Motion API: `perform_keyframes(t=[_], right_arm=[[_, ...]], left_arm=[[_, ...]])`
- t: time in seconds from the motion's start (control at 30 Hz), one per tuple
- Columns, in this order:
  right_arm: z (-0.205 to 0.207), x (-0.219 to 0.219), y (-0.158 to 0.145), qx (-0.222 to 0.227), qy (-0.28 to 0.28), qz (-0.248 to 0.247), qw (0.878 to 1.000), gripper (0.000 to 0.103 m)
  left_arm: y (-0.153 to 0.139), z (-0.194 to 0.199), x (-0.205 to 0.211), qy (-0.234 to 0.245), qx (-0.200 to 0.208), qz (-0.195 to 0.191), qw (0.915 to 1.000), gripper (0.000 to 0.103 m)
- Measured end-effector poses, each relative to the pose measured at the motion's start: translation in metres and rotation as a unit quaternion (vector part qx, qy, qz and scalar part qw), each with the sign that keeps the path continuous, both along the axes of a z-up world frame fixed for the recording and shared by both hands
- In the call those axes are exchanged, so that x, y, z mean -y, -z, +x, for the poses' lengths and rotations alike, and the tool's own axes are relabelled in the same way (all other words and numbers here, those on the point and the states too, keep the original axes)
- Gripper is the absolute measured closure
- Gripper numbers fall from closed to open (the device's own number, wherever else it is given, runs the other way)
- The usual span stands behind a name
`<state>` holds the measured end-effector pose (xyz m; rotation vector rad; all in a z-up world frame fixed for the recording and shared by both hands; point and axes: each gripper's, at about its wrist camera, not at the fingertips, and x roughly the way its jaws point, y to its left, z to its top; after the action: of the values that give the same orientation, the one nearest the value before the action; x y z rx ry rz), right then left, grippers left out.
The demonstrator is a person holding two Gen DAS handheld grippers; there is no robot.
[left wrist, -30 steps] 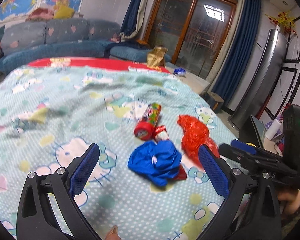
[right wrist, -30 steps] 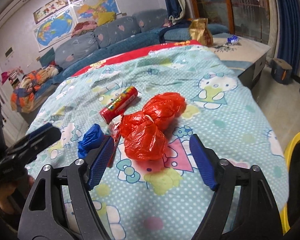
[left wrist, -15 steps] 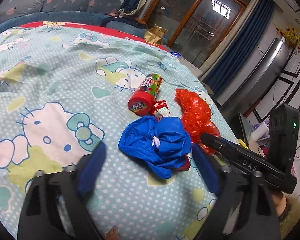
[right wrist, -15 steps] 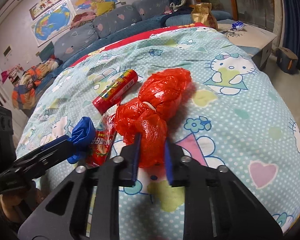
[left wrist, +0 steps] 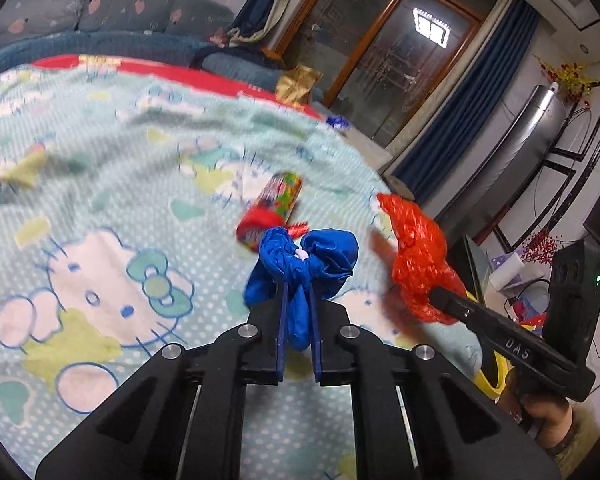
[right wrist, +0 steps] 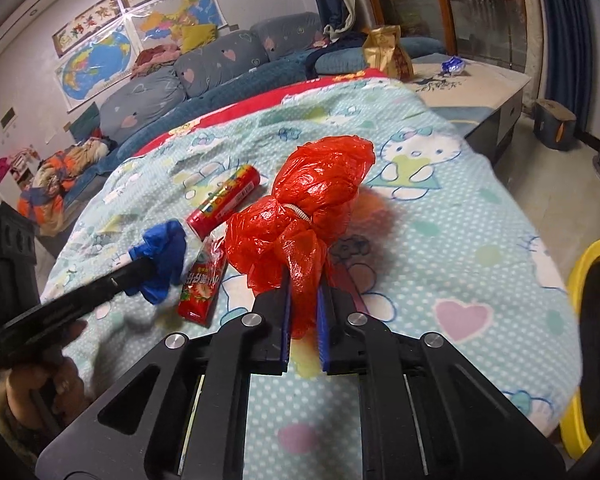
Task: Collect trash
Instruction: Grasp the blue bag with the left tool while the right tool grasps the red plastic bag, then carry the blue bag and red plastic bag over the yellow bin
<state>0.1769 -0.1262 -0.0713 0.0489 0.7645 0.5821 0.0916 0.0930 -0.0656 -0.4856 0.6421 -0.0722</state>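
A: Starting at the left, what's the left gripper (left wrist: 298, 300) doing?

B: Its blue pads (left wrist: 281, 320) are pinched on the crumpled blue bag (left wrist: 306, 258), which bunches out past the fingertips above the Hello Kitty blanket (left wrist: 100, 280).

A: And beyond it?

B: At about 11 o'clock from the bag lies the candy tube (left wrist: 274, 208), red cap toward the camera, blurred. In the right wrist view a red snack packet (right wrist: 202, 284) lies flat on the blanket between the two bags, at 7 o'clock from that tube (right wrist: 224, 202).

A: Further right?

B: The right gripper (right wrist: 303, 300) is clamped on the red bag (right wrist: 316, 208); its knotted plastic rises from the fingers toward 12 o'clock, and whether its far end touches the blanket I cannot tell. From the left wrist the same red bag (left wrist: 418, 256) sits at 3 o'clock from the blue one, apart from it.

A: Anything at the far right?

B: A yellow-rimmed bin (right wrist: 588, 264) at the bed's edge, at 3 o'clock.
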Motion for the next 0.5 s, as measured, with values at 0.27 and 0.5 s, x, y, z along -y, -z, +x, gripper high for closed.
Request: perform_keyframes(t=[0.27,0.5], right_arm=[[-0.016,0.014,-0.021,0.026,-0.006,0.000,1.000,0.096],[-0.027,0.039,-0.036,0.046,0.006,0.007,0.999,0.097]], left_arm=[[-0.030,-0.010,0.018,0.012,0.033,0.018,0.9992,0.095],[-0.052,-0.014,0.045,0.043,0.059,0.027,0.9970,0.095]])
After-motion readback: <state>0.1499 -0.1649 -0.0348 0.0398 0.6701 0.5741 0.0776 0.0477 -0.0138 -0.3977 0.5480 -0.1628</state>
